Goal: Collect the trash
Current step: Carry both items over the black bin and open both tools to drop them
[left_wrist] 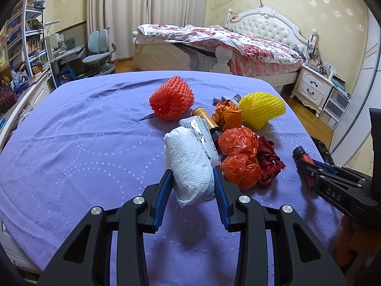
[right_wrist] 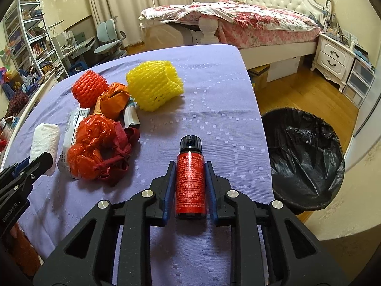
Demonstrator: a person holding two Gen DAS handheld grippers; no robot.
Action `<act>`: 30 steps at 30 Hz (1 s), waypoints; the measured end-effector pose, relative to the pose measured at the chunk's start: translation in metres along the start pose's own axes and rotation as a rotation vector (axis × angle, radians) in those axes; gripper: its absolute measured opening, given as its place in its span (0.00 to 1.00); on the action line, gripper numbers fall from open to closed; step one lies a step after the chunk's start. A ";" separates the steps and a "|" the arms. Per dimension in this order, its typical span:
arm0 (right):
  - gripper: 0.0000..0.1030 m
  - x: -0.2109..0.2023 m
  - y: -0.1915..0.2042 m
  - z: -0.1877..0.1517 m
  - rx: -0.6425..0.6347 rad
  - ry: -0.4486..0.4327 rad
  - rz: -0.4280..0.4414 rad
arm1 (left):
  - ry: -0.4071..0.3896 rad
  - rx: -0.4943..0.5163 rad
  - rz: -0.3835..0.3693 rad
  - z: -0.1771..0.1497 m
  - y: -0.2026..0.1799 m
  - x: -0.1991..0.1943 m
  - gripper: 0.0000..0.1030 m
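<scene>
Nearest, the left claw clamps a rolled white paper towel lying on the purple tabletop. The right claw grips a small red bottle by its sides, black cap forward. Beyond lie orange plastic bags, a dark red ribbon, then orange and yellow foam nets. A black-lined trash bin stands on the floor beside the tabletop.

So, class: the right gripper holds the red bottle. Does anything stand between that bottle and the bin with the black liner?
Nothing visible does. The red bottle sits in the right gripper above bare purple cloth; the bin stands open on the floor past the table edge, and the trash pile lies on the other side.
</scene>
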State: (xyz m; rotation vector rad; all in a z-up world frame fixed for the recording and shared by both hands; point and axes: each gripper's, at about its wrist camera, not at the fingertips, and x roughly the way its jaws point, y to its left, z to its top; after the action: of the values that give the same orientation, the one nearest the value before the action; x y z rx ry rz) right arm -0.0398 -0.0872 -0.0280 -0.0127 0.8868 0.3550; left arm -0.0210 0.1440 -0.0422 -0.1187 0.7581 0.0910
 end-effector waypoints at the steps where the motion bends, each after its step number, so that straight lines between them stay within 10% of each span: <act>1: 0.23 0.000 0.000 0.000 0.000 -0.002 0.000 | 0.000 -0.004 -0.001 0.000 0.001 0.000 0.36; 13: 0.23 -0.041 -0.030 0.008 0.063 -0.097 -0.014 | -0.048 0.045 -0.073 0.015 -0.033 -0.017 0.36; 30: 0.23 -0.040 -0.167 0.015 0.262 -0.140 -0.195 | -0.038 0.240 -0.272 0.052 -0.186 0.036 0.36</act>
State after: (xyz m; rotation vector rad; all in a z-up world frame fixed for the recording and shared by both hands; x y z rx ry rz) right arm -0.0002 -0.2536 -0.0109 0.1650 0.7801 0.0549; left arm 0.0634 -0.0316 -0.0160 0.0097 0.7032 -0.2549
